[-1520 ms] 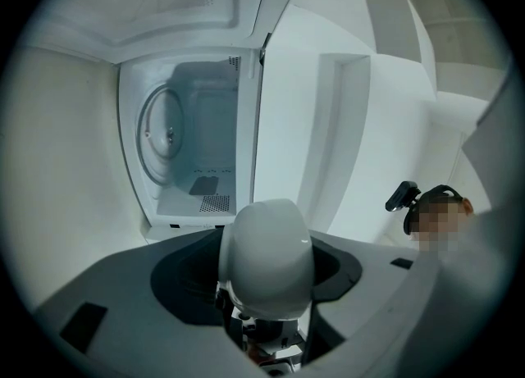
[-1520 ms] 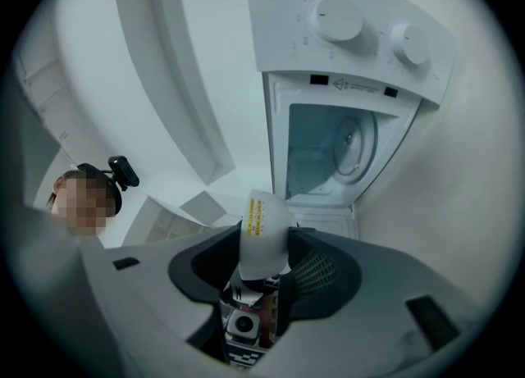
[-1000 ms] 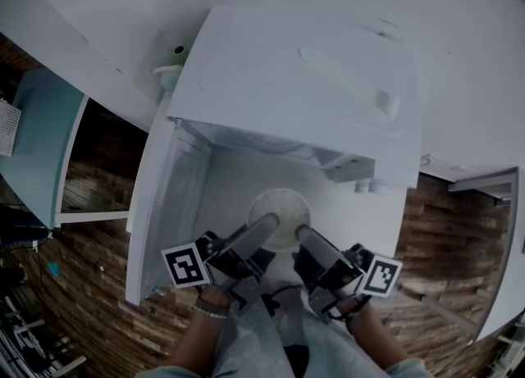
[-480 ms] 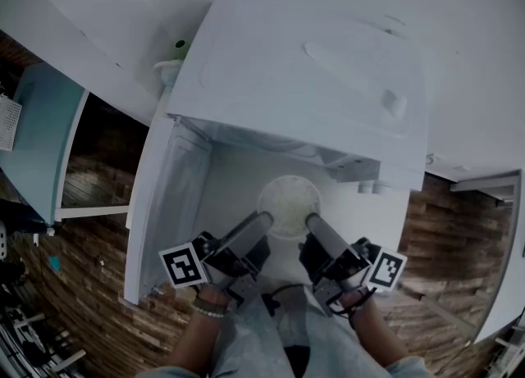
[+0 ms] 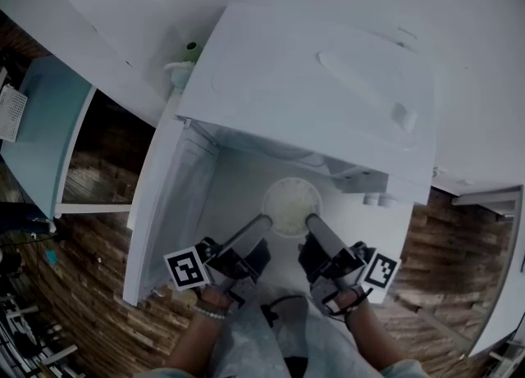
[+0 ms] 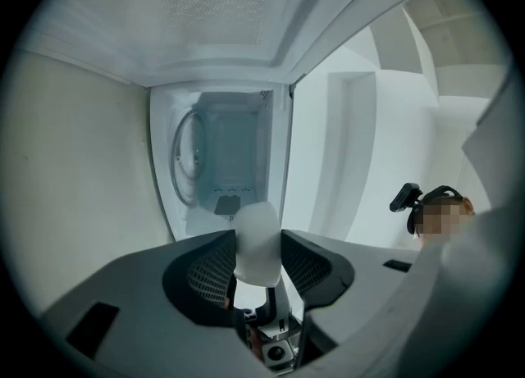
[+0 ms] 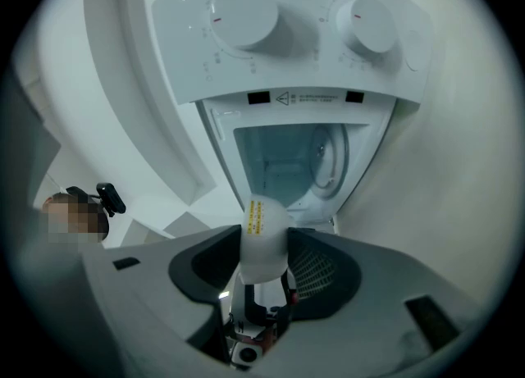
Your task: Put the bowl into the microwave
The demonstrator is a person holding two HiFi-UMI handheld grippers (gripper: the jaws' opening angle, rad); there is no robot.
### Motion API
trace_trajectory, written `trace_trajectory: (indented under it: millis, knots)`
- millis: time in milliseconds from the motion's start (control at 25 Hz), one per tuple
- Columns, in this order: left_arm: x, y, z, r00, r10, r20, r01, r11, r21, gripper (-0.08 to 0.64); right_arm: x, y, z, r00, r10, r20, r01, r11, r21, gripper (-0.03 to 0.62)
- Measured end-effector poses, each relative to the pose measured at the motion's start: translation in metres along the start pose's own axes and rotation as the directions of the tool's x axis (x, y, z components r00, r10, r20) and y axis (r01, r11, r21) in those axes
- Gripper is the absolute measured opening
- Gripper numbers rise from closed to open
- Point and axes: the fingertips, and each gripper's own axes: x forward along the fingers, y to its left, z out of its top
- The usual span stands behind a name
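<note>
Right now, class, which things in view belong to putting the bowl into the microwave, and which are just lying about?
Belongs to the job: bowl; open microwave; left gripper, jaws closing on the bowl's rim; right gripper, gripping the rim.

Just lying about: small green-topped object beside the microwave; teal cabinet at the left.

A round, pale, translucent bowl [image 5: 290, 206] is held upright and level just in front of the open microwave [image 5: 312, 97], at the mouth of its cavity [image 7: 283, 155]. A yellow label [image 7: 256, 217] is carried on the bowl's outer wall. The microwave is white, two round dials [image 7: 246, 17] are set on its panel, and its door [image 5: 168, 204] is swung wide open to the left.
</note>
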Motion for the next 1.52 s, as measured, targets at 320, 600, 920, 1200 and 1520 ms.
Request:
trace_trajectory:
  millis: [320, 600, 920, 1200, 1520]
  knots:
    - [0.004, 0.021, 0.017, 0.999, 0.034, 0.032, -0.034, 0.999, 0.020, 0.153, 0.013, -0.019, 0.006, 1.000, -0.020, 0.020, 0.021, 0.999, -0.036, 0.179]
    - [0.008, 0.038, 0.026, 0.997, 0.057, 0.044, -0.059, 0.997, 0.041, 0.146, 0.019, -0.037, 0.011, 0.999, -0.030, 0.045, 0.032, 0.998, -0.057, 0.179]
    - [0.018, 0.051, 0.042, 0.997, 0.063, 0.052, -0.067, 0.995, 0.074, 0.143, 0.028, -0.053, 0.019, 0.996, -0.011, 0.089, 0.016, 0.998, -0.056, 0.178]
    - [0.028, 0.062, 0.052, 0.995, 0.059, 0.077, -0.063, 0.997, 0.047, 0.140, 0.036, -0.061, 0.032, 0.990, -0.015, 0.138, 0.025, 0.997, -0.069, 0.178]
    - [0.045, 0.073, 0.073, 0.994, 0.072, 0.084, -0.078, 0.995, 0.070, 0.138, 0.049, -0.074, 0.043, 0.984, -0.042, 0.175, 0.055, 0.996, -0.072, 0.175]
